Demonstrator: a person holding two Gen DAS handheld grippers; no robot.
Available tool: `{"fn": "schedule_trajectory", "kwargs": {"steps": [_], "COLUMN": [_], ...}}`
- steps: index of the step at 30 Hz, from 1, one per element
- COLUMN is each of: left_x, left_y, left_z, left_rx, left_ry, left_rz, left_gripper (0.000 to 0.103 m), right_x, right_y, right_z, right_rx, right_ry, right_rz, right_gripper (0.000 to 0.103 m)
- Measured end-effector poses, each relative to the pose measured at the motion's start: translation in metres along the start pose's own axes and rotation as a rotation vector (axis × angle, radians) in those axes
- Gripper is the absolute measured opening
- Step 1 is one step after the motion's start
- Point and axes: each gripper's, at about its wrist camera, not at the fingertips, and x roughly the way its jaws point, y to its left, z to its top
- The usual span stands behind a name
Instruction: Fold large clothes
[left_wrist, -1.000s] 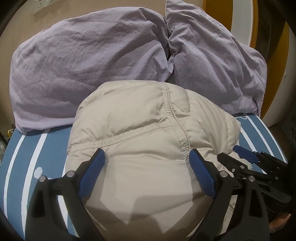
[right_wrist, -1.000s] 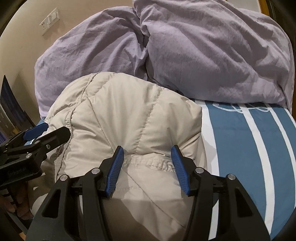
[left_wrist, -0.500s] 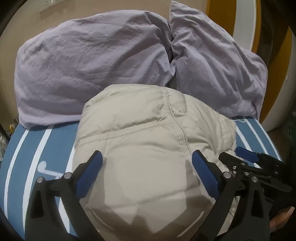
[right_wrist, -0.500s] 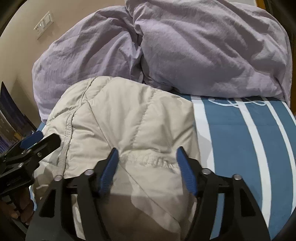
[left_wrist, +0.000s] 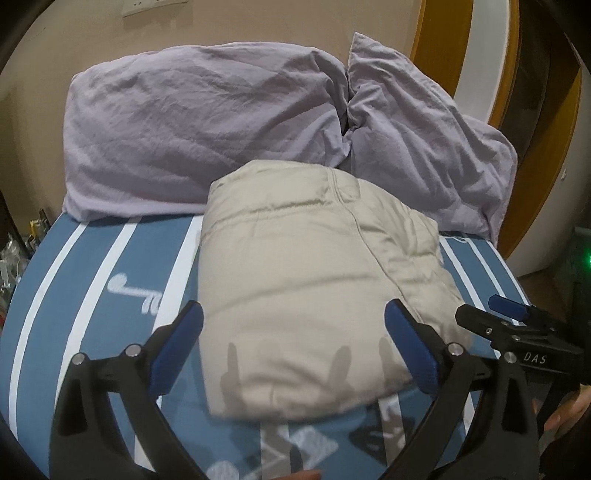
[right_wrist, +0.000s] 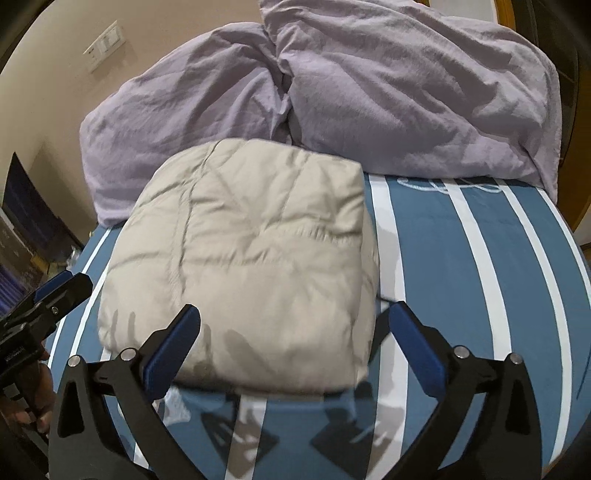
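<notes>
Folded beige jacket (left_wrist: 310, 280) sits released mid-bed (right_wrist: 461, 280) against the pillows (left_wrist: 207, 136): left gripper (left_wrist: 293, 349) jaws wide and empty, right gripper (right_wrist: 295, 349) jaws opening, nothing between them.

Wall (left_wrist: 33, 48): beige, white switch plate (right_wrist: 103, 46)
Bed cover (right_wrist: 443, 258): blue, white stripes
Pillows (left_wrist: 207, 125): 2, lilac, against wall

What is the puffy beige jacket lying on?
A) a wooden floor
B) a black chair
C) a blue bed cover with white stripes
C: the folded beige jacket rests on the blue bed cover with white stripes, just in front of the purple pillows.
</notes>
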Motion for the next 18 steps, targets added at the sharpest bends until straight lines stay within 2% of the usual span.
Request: {"fn": "schedule_trajectory", "kwargs": {"steps": [7, 18], "left_x": [-0.031, -0.057], "left_y": [0.009, 0.014], "left_z": [-0.028, -0.063], "left_rx": [-0.043, -0.078], "left_ry": [0.022, 0.066], "left_rz": [-0.017, -0.042], "left_gripper": [0.098, 0.098], "right_x": [-0.027, -0.050], "right_y": [0.012, 0.014], "right_z": [-0.030, -0.068], "right_rx": [0.004, 0.097], "right_ry": [0.029, 0.087], "right_rz": [0.021, 0.049], "right_gripper": [0.102, 0.102]}}
